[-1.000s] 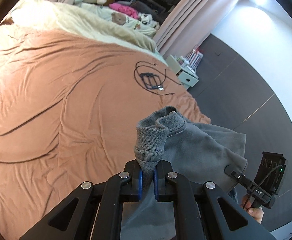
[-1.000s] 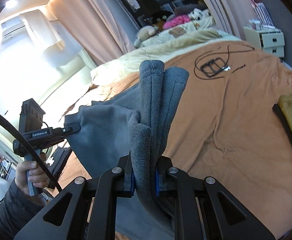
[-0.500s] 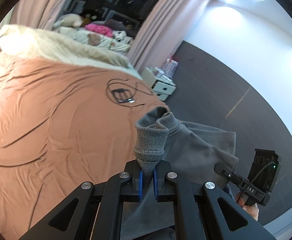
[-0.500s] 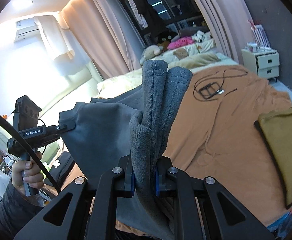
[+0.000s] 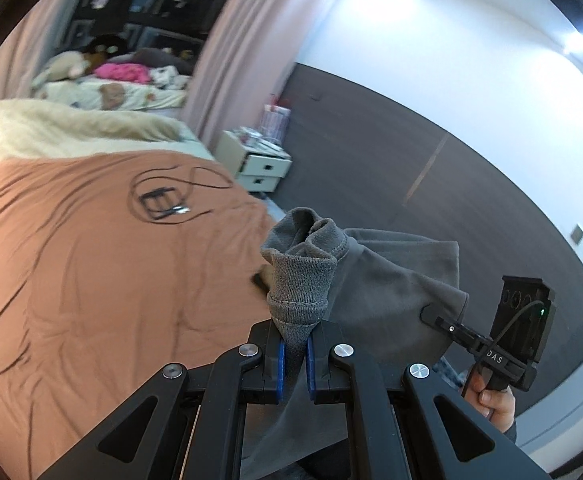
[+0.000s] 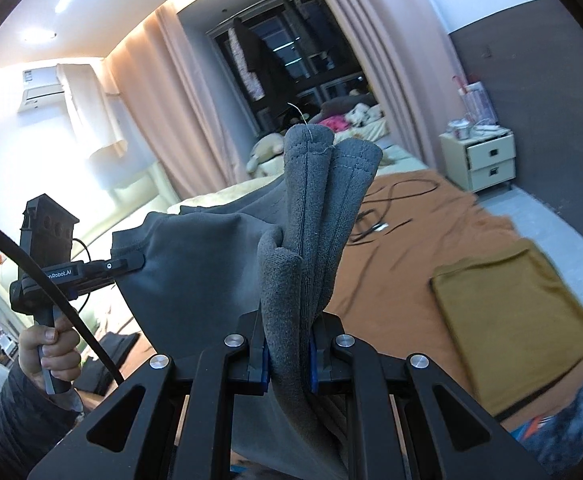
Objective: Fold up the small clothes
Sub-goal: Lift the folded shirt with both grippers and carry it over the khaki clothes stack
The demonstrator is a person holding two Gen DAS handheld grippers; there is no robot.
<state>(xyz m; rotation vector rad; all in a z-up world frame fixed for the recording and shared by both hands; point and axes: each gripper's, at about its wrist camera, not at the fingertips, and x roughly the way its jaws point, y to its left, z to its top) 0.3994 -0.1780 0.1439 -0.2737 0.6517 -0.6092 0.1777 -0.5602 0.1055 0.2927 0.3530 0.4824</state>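
A grey sweatshirt (image 5: pixel 387 288) hangs in the air between both grippers, above the near edge of the orange bed cover (image 5: pixel 91 280). My left gripper (image 5: pixel 294 360) is shut on a bunched ribbed edge of it. My right gripper (image 6: pixel 287 356) is shut on another ribbed edge that stands up in thick folds (image 6: pixel 323 200). Each gripper shows in the other's view, clamped on the cloth: the right gripper (image 5: pixel 435 316) and the left gripper (image 6: pixel 131 264). A hand (image 6: pixel 51 344) holds the left handle. The garment's lower part is hidden below the fingers.
A folded mustard-brown garment (image 6: pixel 511 320) lies on the bed cover (image 6: pixel 411 248) at the right. A black cable with a frame (image 5: pixel 163 200) lies further back. A white bedside drawer unit (image 6: pixel 479 160) stands by the dark wall. Cream bedding and soft toys (image 5: pixel 103 72) lie beyond.
Both grippers have lifted the grey sweatshirt up and back from the bed; the bed sits lower and further in both views. The folded mustard garment has come fully into the right wrist view.
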